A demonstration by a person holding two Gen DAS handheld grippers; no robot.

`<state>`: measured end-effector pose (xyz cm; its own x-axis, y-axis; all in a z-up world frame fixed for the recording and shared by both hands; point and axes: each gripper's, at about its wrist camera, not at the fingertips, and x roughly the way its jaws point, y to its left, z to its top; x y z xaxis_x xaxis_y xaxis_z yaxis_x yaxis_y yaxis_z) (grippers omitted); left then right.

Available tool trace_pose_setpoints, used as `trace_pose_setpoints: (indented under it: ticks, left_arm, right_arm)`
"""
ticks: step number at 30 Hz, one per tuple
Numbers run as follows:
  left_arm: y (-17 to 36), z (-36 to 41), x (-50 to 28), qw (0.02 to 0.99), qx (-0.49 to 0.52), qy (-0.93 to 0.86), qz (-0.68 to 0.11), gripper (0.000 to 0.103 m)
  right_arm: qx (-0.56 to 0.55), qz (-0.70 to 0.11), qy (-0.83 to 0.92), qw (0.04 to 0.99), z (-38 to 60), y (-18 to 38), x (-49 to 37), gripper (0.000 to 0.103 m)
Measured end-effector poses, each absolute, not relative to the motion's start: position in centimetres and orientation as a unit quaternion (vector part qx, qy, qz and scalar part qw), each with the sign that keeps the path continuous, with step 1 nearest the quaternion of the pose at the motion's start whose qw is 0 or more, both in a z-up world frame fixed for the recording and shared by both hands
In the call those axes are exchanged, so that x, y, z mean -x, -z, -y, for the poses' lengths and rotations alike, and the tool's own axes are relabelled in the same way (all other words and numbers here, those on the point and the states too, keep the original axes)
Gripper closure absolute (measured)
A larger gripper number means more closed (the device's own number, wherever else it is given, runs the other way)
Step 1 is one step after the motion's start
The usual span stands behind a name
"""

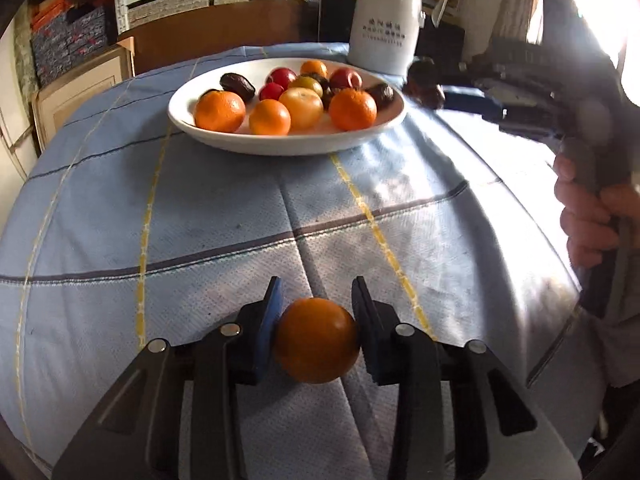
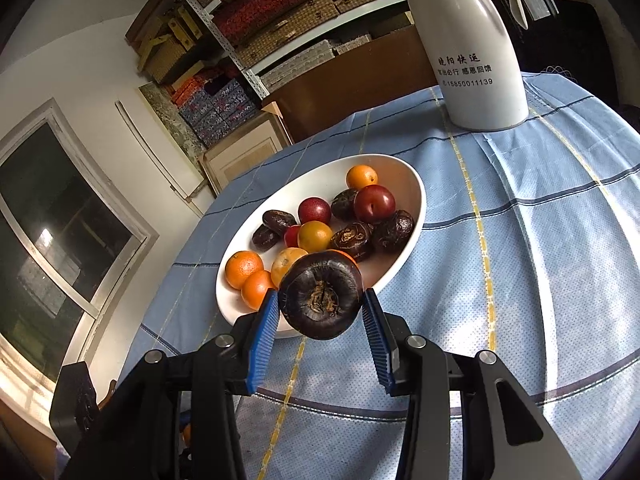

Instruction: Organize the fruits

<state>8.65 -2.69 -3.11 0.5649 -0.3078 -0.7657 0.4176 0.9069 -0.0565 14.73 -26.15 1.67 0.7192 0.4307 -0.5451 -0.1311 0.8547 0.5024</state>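
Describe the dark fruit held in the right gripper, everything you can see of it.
The dark fruit is round and somewhat flattened, deep brown to nearly black, with a dull, faintly wrinkled skin and a rough tan, dried centre facing the camera. It looks whole. The right gripper clamps it between blue ribbed pads, one on each side, so it hangs in the air near the closest rim of the white plate of fruit, above the blue checked tablecloth. Only the pads visibly touch it.

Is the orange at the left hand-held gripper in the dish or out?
Out. The orange sits between the left hand-held gripper's pads over the tablecloth, short of the dish.
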Motion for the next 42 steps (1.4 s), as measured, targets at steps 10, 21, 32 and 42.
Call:
trace_pose_setpoints:
  ticks: [10,21,32,42]
  left_arm:
    - [-3.8,1.9,-14.1,0.915,-0.029,0.188,-0.356,0.068]
    - [-2.9,5.8,-25.2,0.911,-0.031,0.187,-0.366,0.068]
    - [-4.3,2.7,-23.3,0.934,0.01,0.16,-0.318,0.01]
    - [-1.5,-0.5,-15.2,0.938,0.052,0.09,-0.331,0.005]
  right_arm:
    - [-0.214,-0.325,-0.14,0.911,26.4,-3.0,-16.0,0.06]
    - [-0.165,-0.349,-0.13,0.913,22.9,-3.3,-24.6,0.06]
    - [-0.212,-0.335,-0.129,0.909,25.0,-3.8,-23.2,0.047]
    - [-0.115,-0.315,-0.076,0.939,22.6,-2.0,-12.6,0.02]
